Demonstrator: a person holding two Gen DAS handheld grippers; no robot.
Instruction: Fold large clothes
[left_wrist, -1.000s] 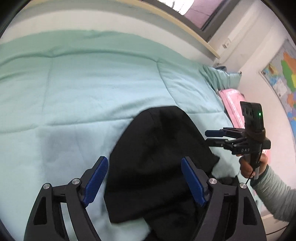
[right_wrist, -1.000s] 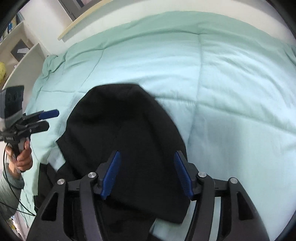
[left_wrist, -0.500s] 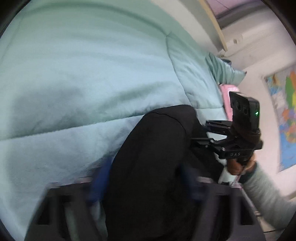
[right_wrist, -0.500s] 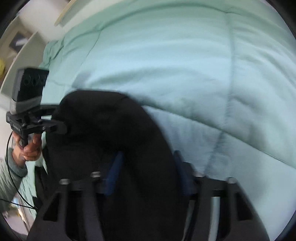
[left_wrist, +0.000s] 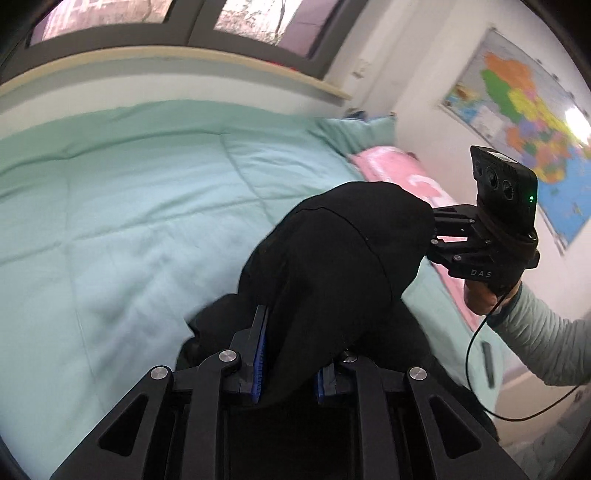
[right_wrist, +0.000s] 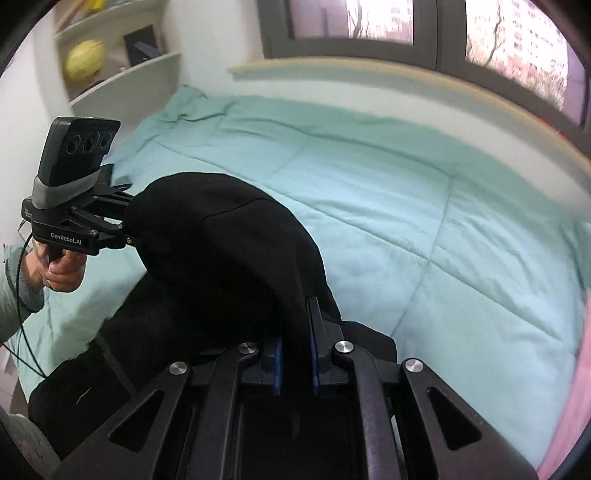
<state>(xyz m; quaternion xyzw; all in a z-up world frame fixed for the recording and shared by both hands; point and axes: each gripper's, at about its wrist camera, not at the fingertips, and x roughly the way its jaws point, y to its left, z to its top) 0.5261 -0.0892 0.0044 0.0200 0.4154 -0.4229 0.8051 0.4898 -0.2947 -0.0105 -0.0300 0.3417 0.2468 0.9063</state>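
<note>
A large black garment (left_wrist: 332, 266) hangs stretched between both grippers above a mint-green quilt (left_wrist: 129, 206). My left gripper (left_wrist: 288, 363) is shut on one part of the cloth; its blue pads pinch the fabric. My right gripper (right_wrist: 293, 350) is shut on another part of the same garment (right_wrist: 221, 251). In the left wrist view the right gripper (left_wrist: 430, 232) bites into the cloth's far end. In the right wrist view the left gripper (right_wrist: 129, 221) does the same. The rest of the garment droops onto the bed's near edge (right_wrist: 92, 369).
The quilt (right_wrist: 406, 221) covers the bed up to a wooden sill under the window (right_wrist: 406, 22). A pink pillow (left_wrist: 399, 166) and a green pillow lie at the head. A wall map (left_wrist: 524, 110) hangs on the right; shelves (right_wrist: 122, 70) stand on the left.
Both grippers were open over the flat garment a second ago. They have shut on it and lifted it off the quilt, so the cloth now hangs between them.
</note>
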